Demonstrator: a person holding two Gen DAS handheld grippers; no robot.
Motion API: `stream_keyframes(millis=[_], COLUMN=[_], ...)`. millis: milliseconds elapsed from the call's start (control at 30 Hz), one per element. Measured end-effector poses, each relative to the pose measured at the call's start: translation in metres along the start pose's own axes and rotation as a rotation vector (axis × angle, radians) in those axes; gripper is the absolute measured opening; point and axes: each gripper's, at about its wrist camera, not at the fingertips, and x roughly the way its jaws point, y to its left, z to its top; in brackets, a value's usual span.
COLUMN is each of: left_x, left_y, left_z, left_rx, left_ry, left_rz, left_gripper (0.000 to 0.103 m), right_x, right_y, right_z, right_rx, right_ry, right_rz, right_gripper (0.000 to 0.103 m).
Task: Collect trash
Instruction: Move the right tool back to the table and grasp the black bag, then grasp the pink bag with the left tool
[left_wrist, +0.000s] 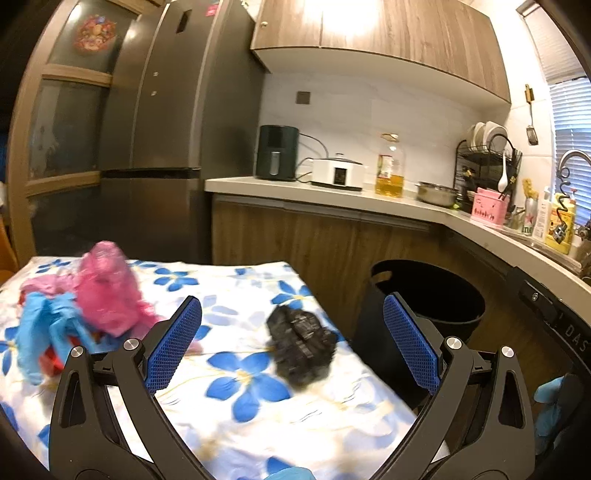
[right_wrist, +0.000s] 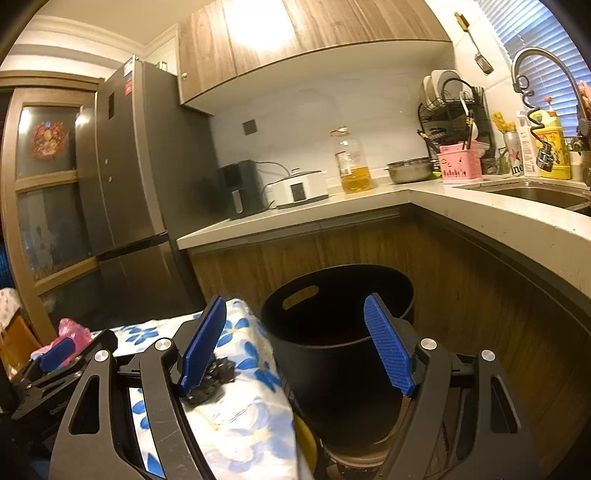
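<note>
The left gripper hung over the flowered surface with its fingers spread wide and nothing between them; the black crumpled wad lay on the cloth just ahead of it, toward one o'clock from the gap, near the surface's right edge, its long axis running roughly from eleven to five in that view. The right gripper was also spread and empty, pointing past the surface's corner at the black bin, which stood on the floor beside that edge; in its view the wad sat behind its left finger, at about eight o'clock. I judged the left gripper to be squarely lined up on the wad, and the bin to lie at three o'clock from the wad, a short carry over the edge. Counting the trash on the cloth: one black wad, one pink crumpled bag, and a blue crumple with something red under it, too blurred to count exactly; one bin.
</note>
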Motion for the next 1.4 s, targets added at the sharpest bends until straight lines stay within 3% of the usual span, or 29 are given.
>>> stream_keyframes(millis=[267, 633, 833, 1000, 1100, 1167, 1267, 1400], left_x=[-0.021, -0.029, -0.027, -0.018, -0.010, -0.003, 0.008, 0.027], left_y=[0.045, 0.096, 0.119, 0.127, 0.128, 0.128, 0.128, 0.138], left_z=[-0.007, -0.012, -0.010, -0.004, 0.003, 0.009, 0.014, 0.022], left_rx=[-0.052, -0.092, -0.104, -0.107, -0.090, -0.077, -0.055, -0.073], left_ry=[-0.003, 0.009, -0.004, -0.008, -0.027, -0.033, -0.039, -0.004], left_rz=[0.071, 0.160, 0.185, 0.195, 0.211, 0.224, 0.233, 0.243], left_gripper=[0.097, 0.097, 0.097, 0.097, 0.097, 0.097, 0.097, 0.096], right_x=[0.013, 0.073, 0.105, 0.124, 0.132, 0.135, 0.137, 0.135], right_y=[0.029, 0.107, 0.124, 0.128, 0.129, 0.129, 0.127, 0.127], right_z=[-0.020, -0.058, -0.071, -0.080, -0.087, -0.089, -0.091, -0.090], right_rx=[-0.025, -0.105, -0.134, -0.141, -0.152, -0.153, -0.148, -0.140], right_ry=[0.061, 0.190, 0.258, 0.326, 0.370, 0.388, 0.398, 0.391], right_rz=[0.053, 0.171, 0.163, 0.155, 0.150, 0.145, 0.159, 0.182], right_gripper=[0.076, 0.076, 0.075, 0.063, 0.050, 0.033, 0.018, 0.011])
